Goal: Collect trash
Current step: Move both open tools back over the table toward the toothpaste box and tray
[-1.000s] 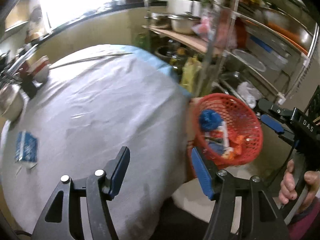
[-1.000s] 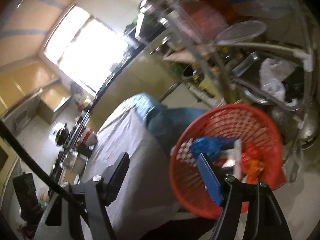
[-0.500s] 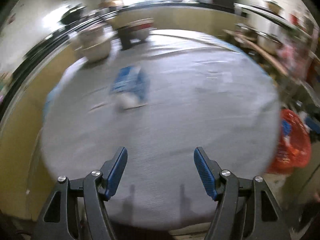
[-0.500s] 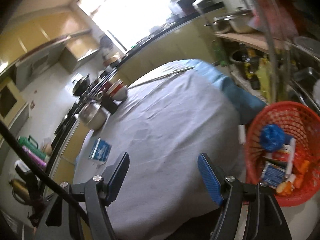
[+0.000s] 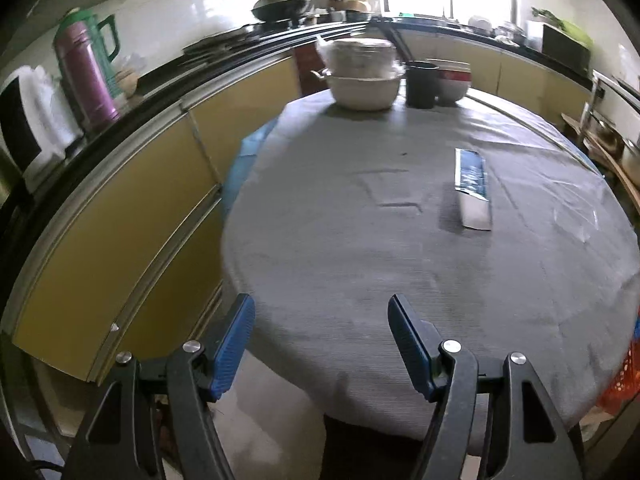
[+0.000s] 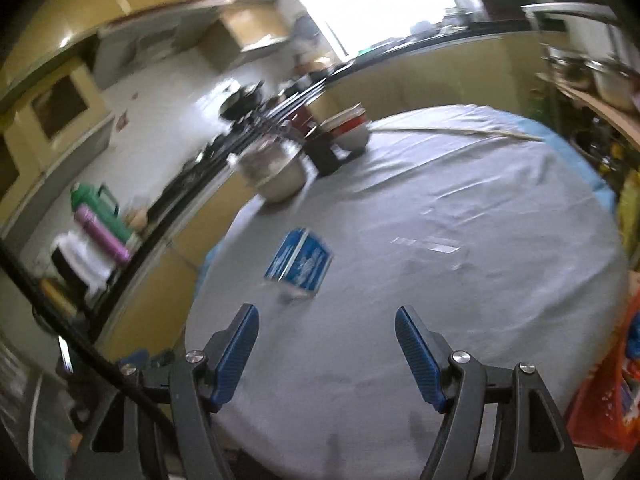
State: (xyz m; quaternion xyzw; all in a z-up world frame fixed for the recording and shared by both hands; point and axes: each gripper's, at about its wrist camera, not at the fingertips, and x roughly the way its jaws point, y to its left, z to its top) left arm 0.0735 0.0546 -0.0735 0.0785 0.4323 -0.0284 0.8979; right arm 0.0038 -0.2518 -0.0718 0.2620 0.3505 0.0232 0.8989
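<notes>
Wrapper (image 5: 472,188) flat on the grey tablecloth (image 5: 360,248), blue-printed top with a white lower end, out in the open part of the round table, nothing touching it. Right wrist view shows the same wrapper (image 6: 299,261), a bit blurred, ahead and left of centre

Left gripper (image 5: 321,344) hangs over the near table edge, fingers spread wide, nothing between them; wrapper is well ahead and to its right. Right gripper (image 6: 327,354) also over the near edge, fingers spread, empty; wrapper sits beyond its left finger, apart from it

Red basket (image 6: 604,396) at the table's right side, below the rim, with coloured trash inside; only a sliver of it in left view (image 5: 622,380)

Far side of table: white basin (image 5: 362,90) with stacked bowls on it, black cup (image 5: 421,84) just beside, red-rimmed bowl (image 5: 454,80) next to that. Pink thermos (image 5: 86,68) on the counter to the left
</notes>
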